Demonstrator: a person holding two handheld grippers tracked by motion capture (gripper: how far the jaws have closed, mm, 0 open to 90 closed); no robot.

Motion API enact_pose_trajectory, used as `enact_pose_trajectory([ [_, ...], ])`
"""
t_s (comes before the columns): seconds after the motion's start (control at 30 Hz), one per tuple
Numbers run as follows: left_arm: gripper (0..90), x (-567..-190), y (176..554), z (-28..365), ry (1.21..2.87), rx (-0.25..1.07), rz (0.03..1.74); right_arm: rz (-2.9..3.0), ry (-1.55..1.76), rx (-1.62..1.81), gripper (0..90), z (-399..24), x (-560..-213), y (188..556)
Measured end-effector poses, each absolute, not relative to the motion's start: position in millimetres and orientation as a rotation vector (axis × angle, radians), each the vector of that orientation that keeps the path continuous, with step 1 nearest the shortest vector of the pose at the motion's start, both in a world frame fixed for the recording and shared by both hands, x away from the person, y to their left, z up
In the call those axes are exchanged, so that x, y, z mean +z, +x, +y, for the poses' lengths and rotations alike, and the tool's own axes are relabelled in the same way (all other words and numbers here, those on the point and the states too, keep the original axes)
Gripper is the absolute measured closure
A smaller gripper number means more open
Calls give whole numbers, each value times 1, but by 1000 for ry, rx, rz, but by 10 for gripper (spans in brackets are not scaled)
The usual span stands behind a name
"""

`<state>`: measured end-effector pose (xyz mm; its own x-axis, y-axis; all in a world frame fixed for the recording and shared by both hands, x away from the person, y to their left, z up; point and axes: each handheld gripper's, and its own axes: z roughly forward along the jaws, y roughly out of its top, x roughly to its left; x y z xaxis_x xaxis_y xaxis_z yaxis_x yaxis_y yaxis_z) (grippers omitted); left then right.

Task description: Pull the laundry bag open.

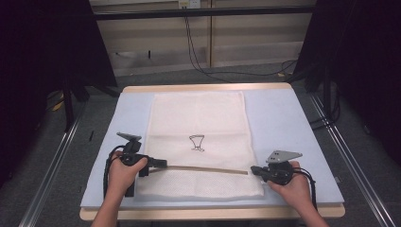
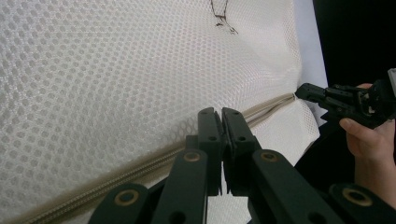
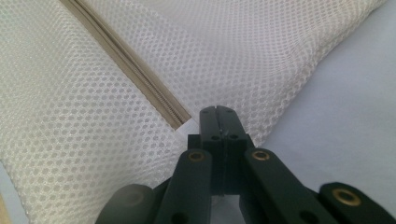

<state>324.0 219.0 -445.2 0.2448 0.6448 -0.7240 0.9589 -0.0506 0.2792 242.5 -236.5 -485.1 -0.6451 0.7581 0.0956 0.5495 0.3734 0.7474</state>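
A white mesh bag (image 1: 198,118) lies flat on the pale blue table top (image 1: 283,123), with a small black print (image 1: 197,142) at its middle. A beige zipper (image 1: 208,169) runs across its near part. My left gripper (image 1: 163,164) lies at the zipper's left part. In the left gripper view its jaws (image 2: 220,112) are shut right on the zipper (image 2: 266,109), and the tips hide what they pinch. My right gripper (image 1: 254,169) is shut on the mesh at the zipper's right end (image 3: 180,122); its tips (image 3: 218,112) rest on the bag (image 3: 233,46). The right gripper (image 2: 303,90) appears in the left gripper view.
The table's wooden front edge (image 1: 213,213) runs just behind my forearms. Bare blue surface lies to the right of the bag (image 3: 345,116). Black stands (image 1: 71,94) and cables (image 1: 198,56) are on the floor beyond the table.
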Motion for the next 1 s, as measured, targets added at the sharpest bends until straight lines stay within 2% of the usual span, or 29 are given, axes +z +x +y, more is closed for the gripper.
enact_pose_trajectory([
  [1.0, 875, -445, 323, 269, 1712, -482, 1549, 2379, 1150, 1132, 900, -236, -485, 243],
])
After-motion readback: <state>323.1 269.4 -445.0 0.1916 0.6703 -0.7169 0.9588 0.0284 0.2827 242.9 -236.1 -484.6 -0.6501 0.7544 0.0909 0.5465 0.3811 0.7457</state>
